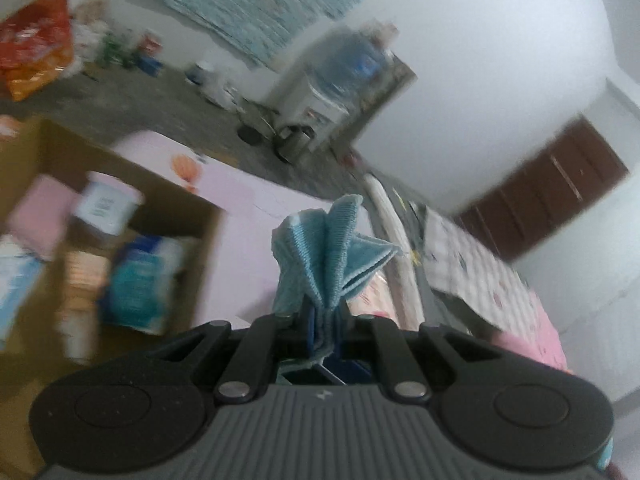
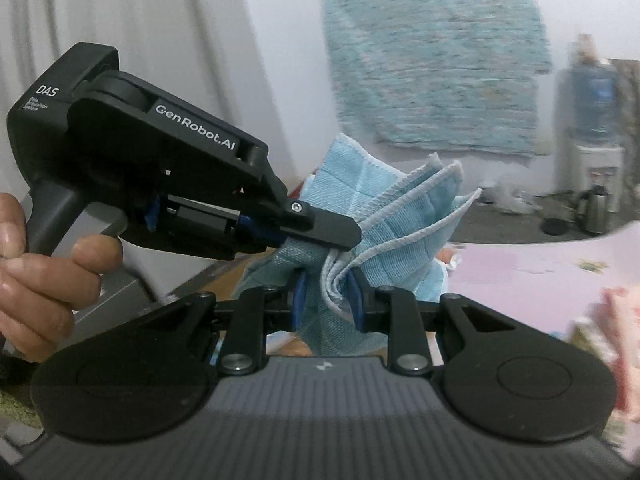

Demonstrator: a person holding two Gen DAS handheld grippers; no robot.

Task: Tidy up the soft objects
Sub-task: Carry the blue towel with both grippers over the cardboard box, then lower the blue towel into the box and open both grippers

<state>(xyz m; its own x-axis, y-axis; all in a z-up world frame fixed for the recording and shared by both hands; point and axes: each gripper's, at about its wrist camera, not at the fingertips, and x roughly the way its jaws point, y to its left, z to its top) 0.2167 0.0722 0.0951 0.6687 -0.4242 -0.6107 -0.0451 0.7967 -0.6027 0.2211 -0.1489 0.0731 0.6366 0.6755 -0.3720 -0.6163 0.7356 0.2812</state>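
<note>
A light blue woven cloth (image 2: 404, 216) with ribbed texture and pale stitched edges. Left tongs (image 2: 320, 236) of matt black plastic with a small metal screw. Right tongs (image 2: 326, 300) with blue pads, matt black arms and dull metal rivets. Brown cardboard box (image 1: 176, 200), far left.

I see a light blue cloth (image 2: 404, 216) with a woven grid pattern and pale edging. Both grippers, left (image 1: 324, 332) and right (image 2: 326, 300), are black with blue pads. A pink sheet (image 1: 256, 216) lies beside a brown cardboard box (image 1: 176, 204); a mottled teal hanging (image 2: 436, 52) covers the white wall.
</note>
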